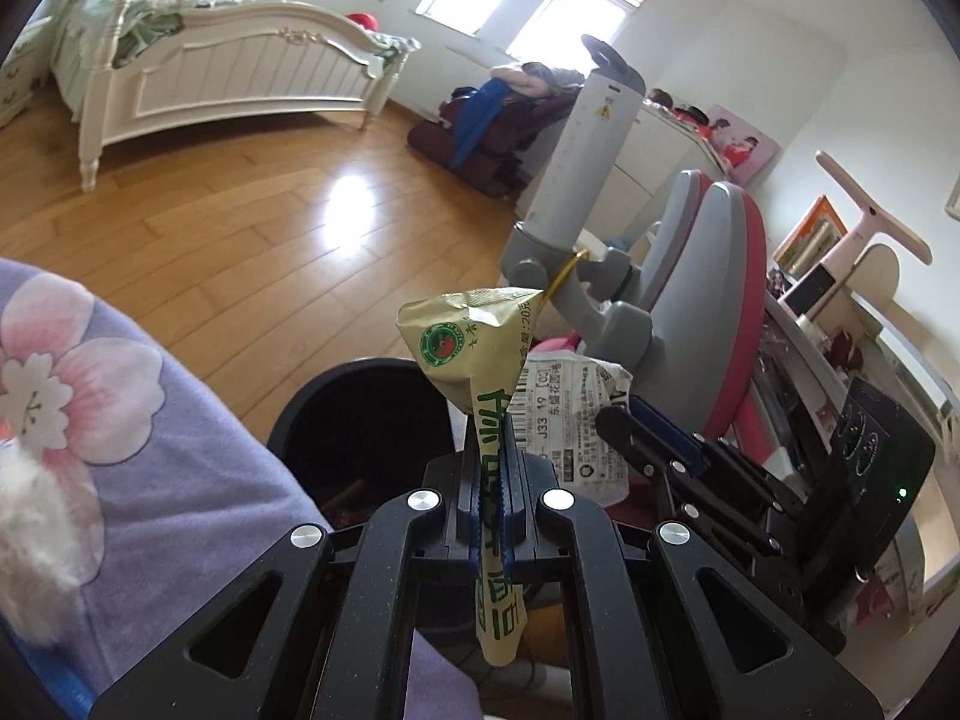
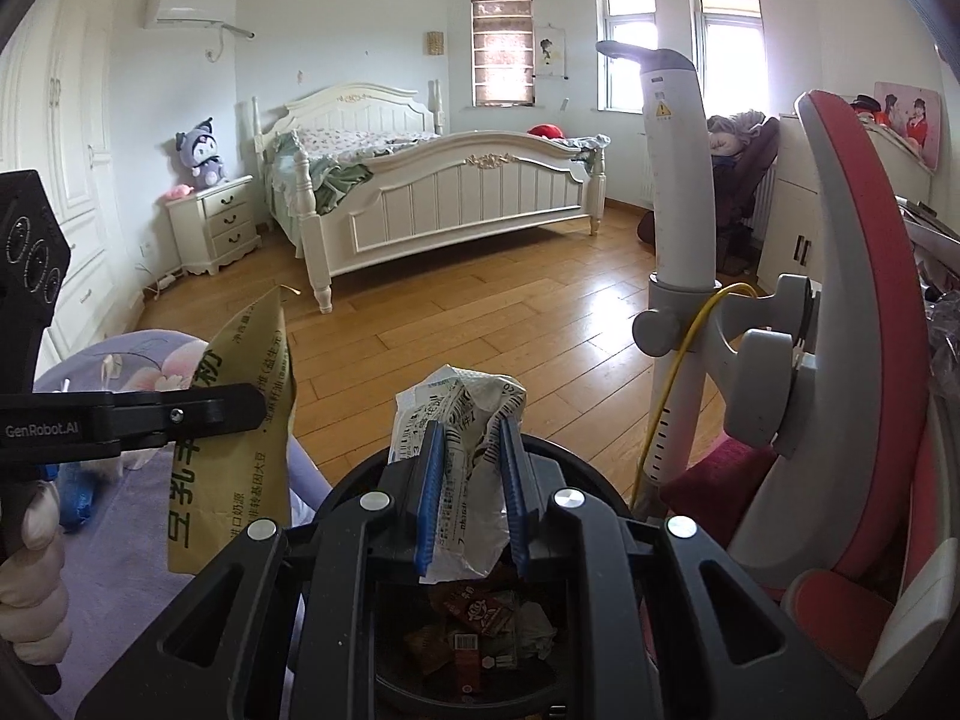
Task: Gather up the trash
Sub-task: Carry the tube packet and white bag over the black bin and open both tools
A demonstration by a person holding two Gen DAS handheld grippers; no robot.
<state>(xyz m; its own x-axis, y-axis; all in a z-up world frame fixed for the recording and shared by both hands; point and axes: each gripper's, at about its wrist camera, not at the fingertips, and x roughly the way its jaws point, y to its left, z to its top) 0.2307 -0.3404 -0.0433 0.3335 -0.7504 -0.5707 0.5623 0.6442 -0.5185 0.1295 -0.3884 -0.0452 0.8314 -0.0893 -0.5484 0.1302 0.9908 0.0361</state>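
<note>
Here, left gripper (image 1: 491, 480) clamped on yellow sachet (image 1: 474, 336), right gripper (image 2: 471, 480) pinching crumpled white wrapper (image 2: 462, 414), both above black bin (image 2: 600, 474).

A: What surface carries the scene?
B: A wooden plank floor (image 2: 480, 312), seen ahead of the right-hand gripper.

A: What stands directly on it?
B: A black trash bin (image 2: 576, 468) just below and beyond that gripper's fingers; a white bed (image 2: 456, 204) farther ahead; a white nightstand (image 2: 216, 228) at its left; a grey-and-pink chair (image 2: 840, 360) to the right.
</note>
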